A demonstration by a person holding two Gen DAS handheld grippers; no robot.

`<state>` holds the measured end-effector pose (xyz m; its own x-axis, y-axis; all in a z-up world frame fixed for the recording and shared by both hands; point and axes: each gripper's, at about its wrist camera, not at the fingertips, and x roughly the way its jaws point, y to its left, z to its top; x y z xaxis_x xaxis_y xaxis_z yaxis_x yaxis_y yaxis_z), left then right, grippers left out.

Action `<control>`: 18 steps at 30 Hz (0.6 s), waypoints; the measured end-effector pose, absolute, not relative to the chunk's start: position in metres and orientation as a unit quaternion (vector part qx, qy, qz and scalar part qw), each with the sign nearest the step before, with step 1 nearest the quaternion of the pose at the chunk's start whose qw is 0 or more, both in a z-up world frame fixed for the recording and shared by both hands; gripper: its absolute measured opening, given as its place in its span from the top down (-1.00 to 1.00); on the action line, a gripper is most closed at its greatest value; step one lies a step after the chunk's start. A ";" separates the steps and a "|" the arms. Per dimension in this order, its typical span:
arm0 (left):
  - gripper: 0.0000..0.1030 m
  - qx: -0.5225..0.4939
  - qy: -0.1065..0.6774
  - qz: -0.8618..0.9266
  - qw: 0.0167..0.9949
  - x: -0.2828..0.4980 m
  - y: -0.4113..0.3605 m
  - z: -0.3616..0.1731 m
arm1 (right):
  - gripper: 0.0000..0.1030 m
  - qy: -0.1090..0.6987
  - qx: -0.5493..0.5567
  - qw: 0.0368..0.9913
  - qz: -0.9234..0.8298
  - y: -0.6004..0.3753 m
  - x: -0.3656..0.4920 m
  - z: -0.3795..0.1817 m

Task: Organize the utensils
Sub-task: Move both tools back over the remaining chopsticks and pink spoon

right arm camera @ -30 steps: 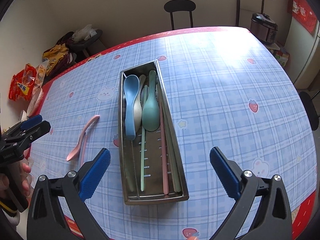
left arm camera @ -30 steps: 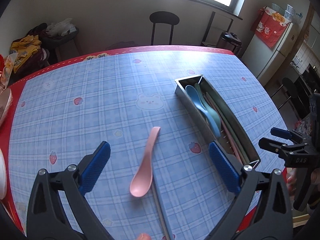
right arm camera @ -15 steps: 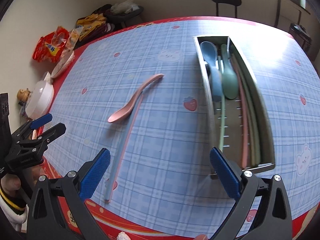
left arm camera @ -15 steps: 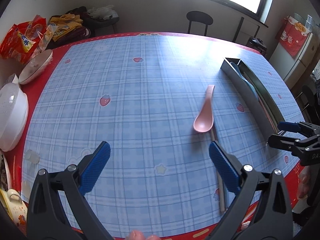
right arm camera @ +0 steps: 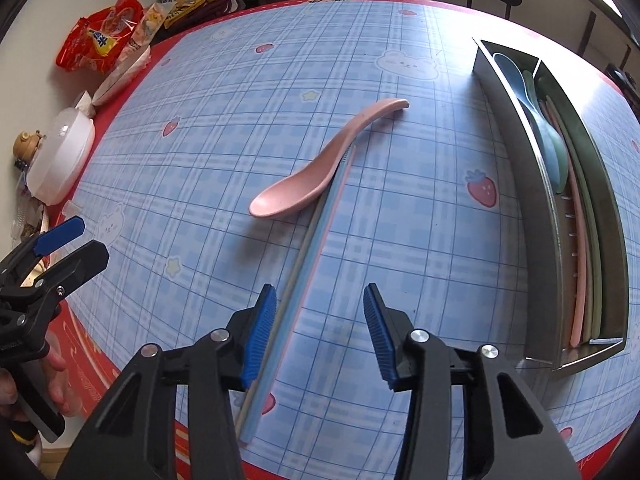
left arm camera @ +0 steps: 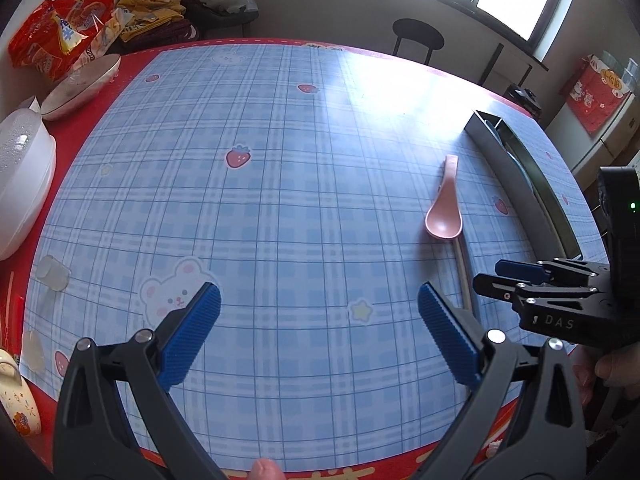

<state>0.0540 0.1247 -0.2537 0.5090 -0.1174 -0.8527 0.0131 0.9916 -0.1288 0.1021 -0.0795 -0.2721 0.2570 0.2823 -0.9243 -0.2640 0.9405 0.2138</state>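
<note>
A pink spoon (right arm camera: 304, 184) lies on the blue checked tablecloth, its bowl resting against a bundle of chopsticks (right arm camera: 316, 240) that runs toward the table's front edge. My right gripper (right arm camera: 320, 332) hangs over the near part of the chopsticks with its jaws closing. The chopsticks lie between the jaws, close to the left pad (right arm camera: 260, 332), and are not pinched. The metal utensil tray (right arm camera: 532, 184) to the right holds blue and green spoons and chopsticks. My left gripper (left arm camera: 320, 320) stands open over bare cloth, left of the spoon (left arm camera: 444, 212) and the right gripper (left arm camera: 496, 276).
A white lidded bowl (left arm camera: 20, 184), a shallow dish (left arm camera: 80, 84) and red snack bags (left arm camera: 60, 36) crowd the table's left side. A patterned cup (left arm camera: 16, 400) sits at the near left corner. A black chair (left arm camera: 418, 36) stands behind the table.
Both grippers have swung left and come lower, so the tray now sits at the right of each view. The right gripper's jaws have narrowed around the chopsticks.
</note>
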 end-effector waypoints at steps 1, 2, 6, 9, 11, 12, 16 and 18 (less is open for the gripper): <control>-0.89 -0.050 0.495 -0.039 0.867 0.054 0.122 -0.255 | 0.14 0.588 0.006 0.791 0.168 -0.080 0.103 -0.275; -0.89 -0.047 0.497 -0.040 0.866 0.055 0.119 -0.256 | 0.14 0.586 0.004 0.793 0.168 -0.080 0.102 -0.276; -0.89 -0.044 0.504 -0.052 0.861 0.059 0.107 -0.262 | 0.15 0.586 -0.004 0.794 0.158 -0.083 0.101 -0.275; -0.89 -0.032 0.511 -0.064 0.857 0.061 0.092 -0.268 | 0.62 0.589 0.011 0.793 0.155 -0.096 0.100 -0.276; -0.89 -0.024 0.516 -0.071 0.853 0.063 0.082 -0.272 | 0.82 0.592 0.011 0.792 0.151 -0.104 0.098 -0.277; -0.89 -0.022 0.518 -0.073 0.852 0.064 0.078 -0.274 | 0.86 0.592 0.015 0.791 0.152 -0.108 0.097 -0.277; -0.89 -0.012 0.523 -0.081 0.848 0.067 0.062 -0.280 | 0.85 0.580 0.041 0.798 0.160 -0.117 0.096 -0.271; -0.89 -0.004 0.522 -0.075 0.850 0.069 0.059 -0.280 | 0.81 0.572 0.044 0.801 0.172 -0.114 0.097 -0.268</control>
<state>0.0690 0.0590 -0.2802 0.4447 -0.1317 -0.8860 0.1229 0.9887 -0.0853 0.0966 -0.1141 -0.2684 0.2867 0.3257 -0.9010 -0.2242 0.9371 0.2675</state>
